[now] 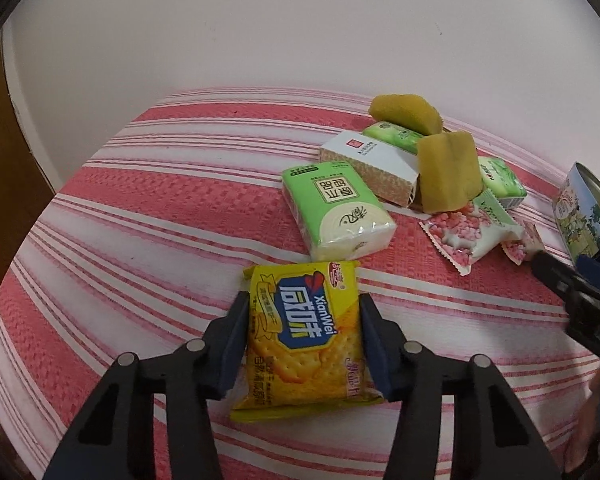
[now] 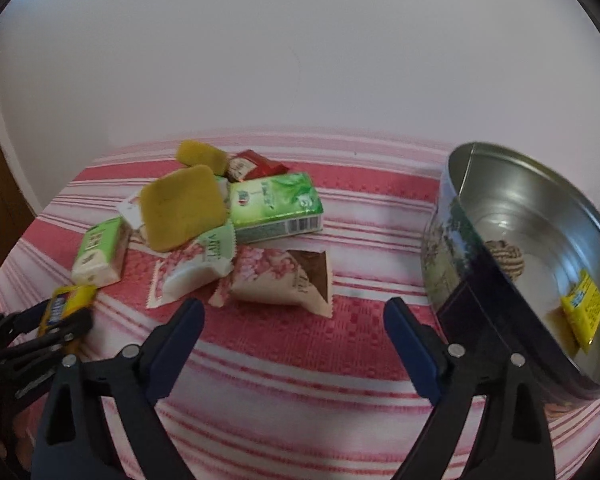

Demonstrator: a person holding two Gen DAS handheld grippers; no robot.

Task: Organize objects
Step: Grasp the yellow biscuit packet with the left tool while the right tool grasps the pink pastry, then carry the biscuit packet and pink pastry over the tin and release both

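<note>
Two grippers are working over a table with a red and white striped cloth [image 1: 148, 216]. The left gripper [image 1: 302, 312] is pinching a yellow cracker packet [image 1: 304, 340] between its two blue pads, low over the cloth near the front edge. The right gripper [image 2: 294, 320] is hanging with its fingers spread wide and nothing between them, just beside a round metal tin [image 2: 512, 264]. Inside the tin, a rope ball [image 2: 506, 262] and another yellow packet [image 2: 584, 310] are lying. Further back, green tissue packs [image 1: 336, 208], yellow sponges [image 2: 182, 206] and pink candy bags [image 2: 282, 280] are sitting together in a pile.
</note>
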